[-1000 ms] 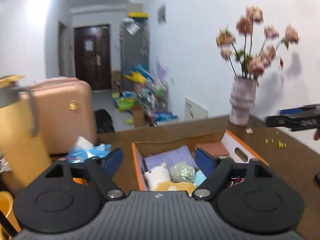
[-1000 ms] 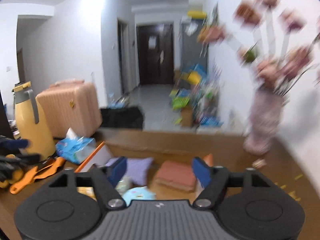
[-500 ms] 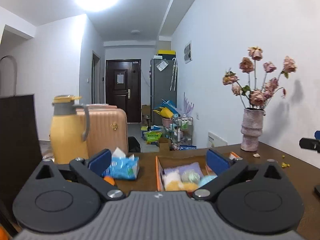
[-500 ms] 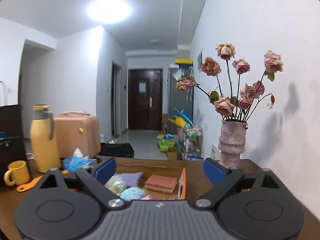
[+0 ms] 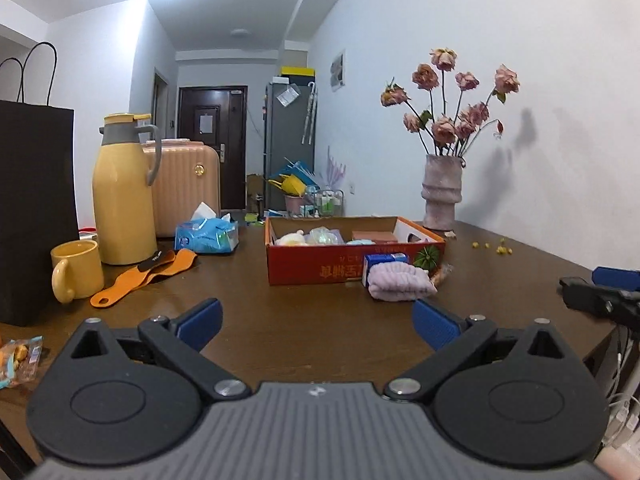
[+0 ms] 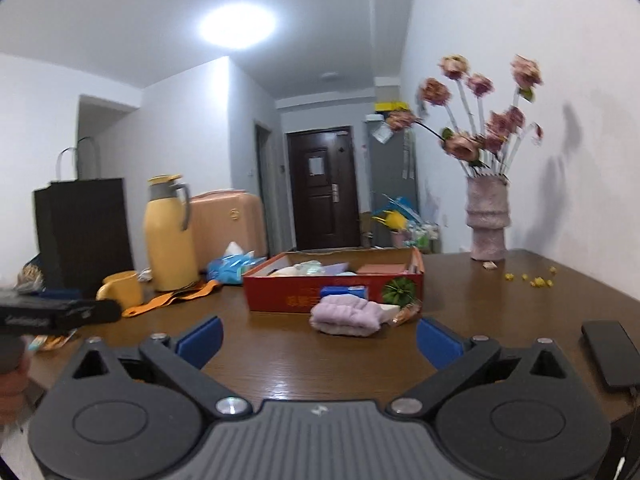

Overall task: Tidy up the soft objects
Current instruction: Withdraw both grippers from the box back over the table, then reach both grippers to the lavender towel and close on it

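Lilac folded towel [image 5: 400, 281] on the table [image 5: 312, 320], just before the red box [image 5: 316, 270].
Left tool [image 5: 316, 322] and right tool [image 6: 318, 338], jaws just opened wide, hold nothing; more soft things fill the box.

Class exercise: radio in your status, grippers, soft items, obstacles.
Left gripper and right gripper open, empty. Lilac towel outside the red box. Nothing between.

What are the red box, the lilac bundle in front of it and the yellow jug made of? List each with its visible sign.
Red box: cardboard, by its look; printed matte face, plain brown inner walls.
Lilac bundle: soft knit or terry fabric, by its fuzzy ribbed folds; rolled up.
Yellow jug: smooth satin shell, plastic or coated metal, unclear which; grey plastic-looking handle.
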`<state>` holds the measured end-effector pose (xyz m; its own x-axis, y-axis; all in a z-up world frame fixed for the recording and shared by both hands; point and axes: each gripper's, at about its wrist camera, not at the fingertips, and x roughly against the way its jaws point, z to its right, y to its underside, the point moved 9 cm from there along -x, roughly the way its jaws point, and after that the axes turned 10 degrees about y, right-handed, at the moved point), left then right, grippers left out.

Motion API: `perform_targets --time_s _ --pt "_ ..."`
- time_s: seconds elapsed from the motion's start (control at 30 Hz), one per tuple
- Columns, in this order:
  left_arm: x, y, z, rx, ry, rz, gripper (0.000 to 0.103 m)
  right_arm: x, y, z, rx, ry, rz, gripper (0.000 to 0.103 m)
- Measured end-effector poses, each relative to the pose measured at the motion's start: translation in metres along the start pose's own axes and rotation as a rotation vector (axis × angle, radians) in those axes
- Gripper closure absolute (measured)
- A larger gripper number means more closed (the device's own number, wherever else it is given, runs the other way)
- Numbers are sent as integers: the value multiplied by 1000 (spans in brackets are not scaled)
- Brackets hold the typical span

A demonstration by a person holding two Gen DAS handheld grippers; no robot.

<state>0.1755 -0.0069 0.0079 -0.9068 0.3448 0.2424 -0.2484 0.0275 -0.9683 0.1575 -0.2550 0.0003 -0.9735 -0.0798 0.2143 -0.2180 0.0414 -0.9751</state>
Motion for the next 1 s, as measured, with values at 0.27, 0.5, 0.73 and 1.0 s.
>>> perform_targets --time_s 0.27,0.5,0.73,1.0 --pt "-37 12 6 24 35 -43 0 -23 15 -3 44 10 -65 0" --pt "-128 7 14 45 115 -123 0 -89 24 31 -52 100 -218 0" --pt "-247 -8 17 113 253 -227 29 -194 10 50 -158 78 -306 24" --pt "-323 14 9 250 356 -331 72 -300 31 49 -313 15 -447 57"
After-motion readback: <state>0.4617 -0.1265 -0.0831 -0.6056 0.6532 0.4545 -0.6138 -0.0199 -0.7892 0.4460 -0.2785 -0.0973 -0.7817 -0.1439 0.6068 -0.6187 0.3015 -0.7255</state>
